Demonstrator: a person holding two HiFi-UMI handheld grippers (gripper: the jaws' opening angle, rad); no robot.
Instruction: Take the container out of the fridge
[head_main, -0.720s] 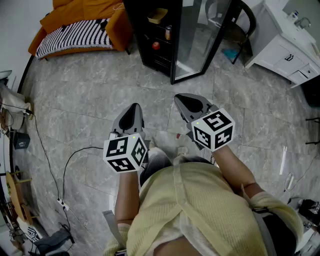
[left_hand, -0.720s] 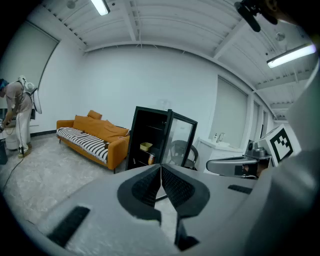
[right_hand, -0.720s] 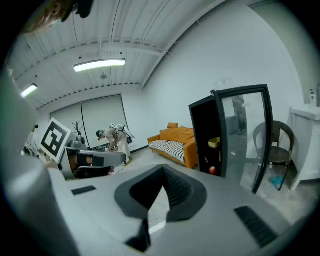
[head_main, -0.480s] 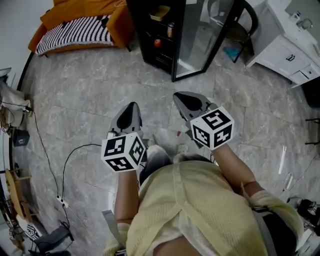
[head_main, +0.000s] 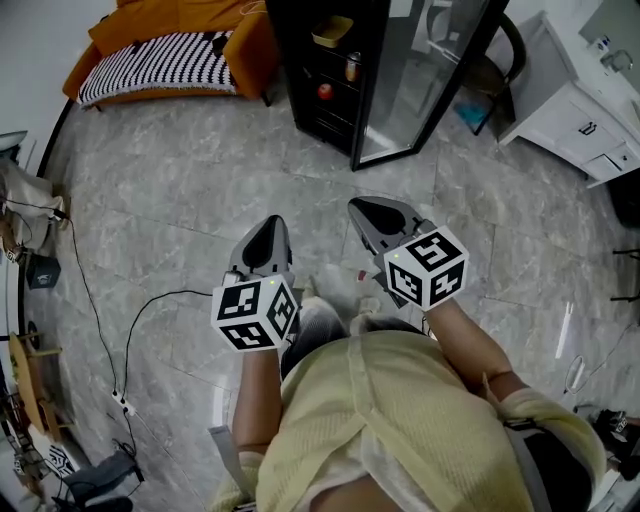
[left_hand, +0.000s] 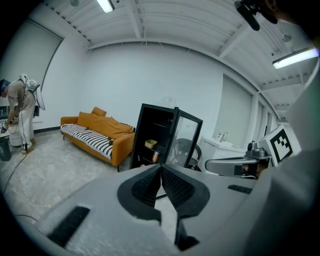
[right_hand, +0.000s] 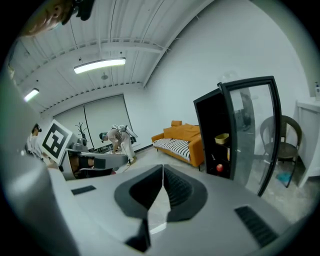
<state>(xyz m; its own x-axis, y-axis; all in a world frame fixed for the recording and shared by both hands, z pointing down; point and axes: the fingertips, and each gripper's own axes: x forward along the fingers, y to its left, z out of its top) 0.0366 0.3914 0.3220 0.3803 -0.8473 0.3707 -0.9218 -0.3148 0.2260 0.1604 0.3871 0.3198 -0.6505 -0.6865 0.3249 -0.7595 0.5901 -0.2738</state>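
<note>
We see the left gripper (head_main: 268, 224) and the right gripper (head_main: 362, 207) held side by side over the grey marbled tile floor (head_main: 160, 200), both pointing towards the tall black fridge (head_main: 305, 60) at the far edge of the floor. In the left gripper view its black ribbed pads (left_hand: 175, 186) meet at the tips with nothing between them. The right gripper view shows the same: pads (right_hand: 176, 189) pressed together and holding nothing.

The small pale yellow container (head_main: 332, 30) sits on an upper shelf of the fridge, well apart from both grippers. On the shelf below it stands an orange can-like thing (head_main: 352, 67), too small for us to name for certain, and a small round red fruit (head_main: 325, 91) lies on a lower shelf. The fridge's glass door (head_main: 425, 75) is swung wide open on the right side.

Left of the fridge, an orange sofa (head_main: 215, 45) with a black-and-white striped cover (head_main: 150, 58) stands against the wall. A white cabinet (head_main: 580, 110) is at the floor's far right corner, and a black cable (head_main: 95, 320) trails along the left edge. In both gripper views a person in light clothes (left_hand: 19, 107) bends over by the wall.
</note>
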